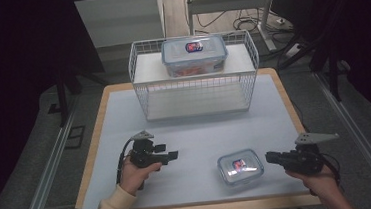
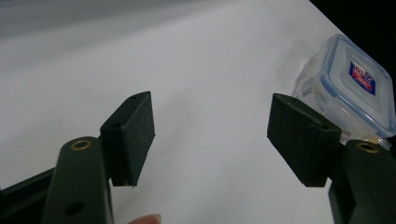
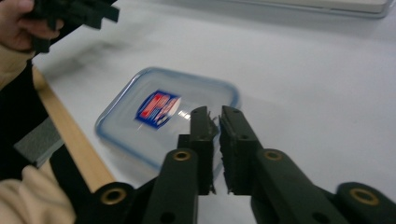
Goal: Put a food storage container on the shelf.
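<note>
A small clear container with a blue-rimmed lid (image 1: 240,166) lies flat on the white mat near the table's front right. My right gripper (image 1: 270,157) points left at it from just beside its right edge, jaws shut with nothing between them. In the right gripper view those jaws (image 3: 215,114) hover over the near corner of the container (image 3: 159,116). My left gripper (image 1: 170,153) is held level at front left, pointing right, open and empty. Through its wide jaws (image 2: 212,135) I see bare mat, with the small container (image 2: 348,86) off to the right.
A white wire basket (image 1: 136,83) stands at the back of the table with a larger lidded container (image 1: 194,53) on its upper shelf. The white mat (image 1: 201,133) covers a wooden tabletop whose edge runs along the front. Table legs and cables lie beyond.
</note>
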Tool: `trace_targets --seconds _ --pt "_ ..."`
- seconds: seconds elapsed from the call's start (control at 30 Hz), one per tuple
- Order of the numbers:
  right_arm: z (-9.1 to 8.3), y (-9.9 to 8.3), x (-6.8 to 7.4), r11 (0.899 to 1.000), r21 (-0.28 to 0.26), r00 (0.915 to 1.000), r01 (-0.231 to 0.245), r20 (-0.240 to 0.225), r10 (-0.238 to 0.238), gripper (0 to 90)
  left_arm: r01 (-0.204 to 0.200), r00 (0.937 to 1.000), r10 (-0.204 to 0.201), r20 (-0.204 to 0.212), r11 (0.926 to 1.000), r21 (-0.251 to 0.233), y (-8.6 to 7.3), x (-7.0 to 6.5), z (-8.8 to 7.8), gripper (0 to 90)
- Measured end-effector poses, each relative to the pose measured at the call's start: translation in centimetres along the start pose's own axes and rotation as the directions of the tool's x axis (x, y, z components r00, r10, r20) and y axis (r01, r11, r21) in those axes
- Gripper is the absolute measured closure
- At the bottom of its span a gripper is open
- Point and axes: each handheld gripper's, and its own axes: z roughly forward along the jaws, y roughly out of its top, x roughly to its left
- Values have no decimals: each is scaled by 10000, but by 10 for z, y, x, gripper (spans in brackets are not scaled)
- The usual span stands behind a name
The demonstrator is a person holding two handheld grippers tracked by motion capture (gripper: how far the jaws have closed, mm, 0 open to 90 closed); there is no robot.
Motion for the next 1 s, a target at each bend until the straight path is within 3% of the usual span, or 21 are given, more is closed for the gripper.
trace_targets --seconds 0.1,0.33,0.53,0.63,1.0 --pt "-2 -8 10 9986 394 9992 353 -173 -347 891 43 10000 -43 -14 10000 9 0 1 0 316" --pt "-2 -19 20 9942 818 9970 695 -398 -664 896 34 10000 -34 -4 10000 43 0 1 1 315" --pt "7 -29 27 9820 1507 9920 1138 -722 -1039 897 33 10000 -33 -8 10000 50 0 1 1 315" --pt "16 -32 34 9711 1921 9876 1417 -944 -1254 896 17 10000 -17 0 10000 63 -1 0 2 315" --pt "26 -34 36 9644 2159 9855 1524 -1068 -1318 896 75 10000 -75 40 9999 81 -1 1 2 314"
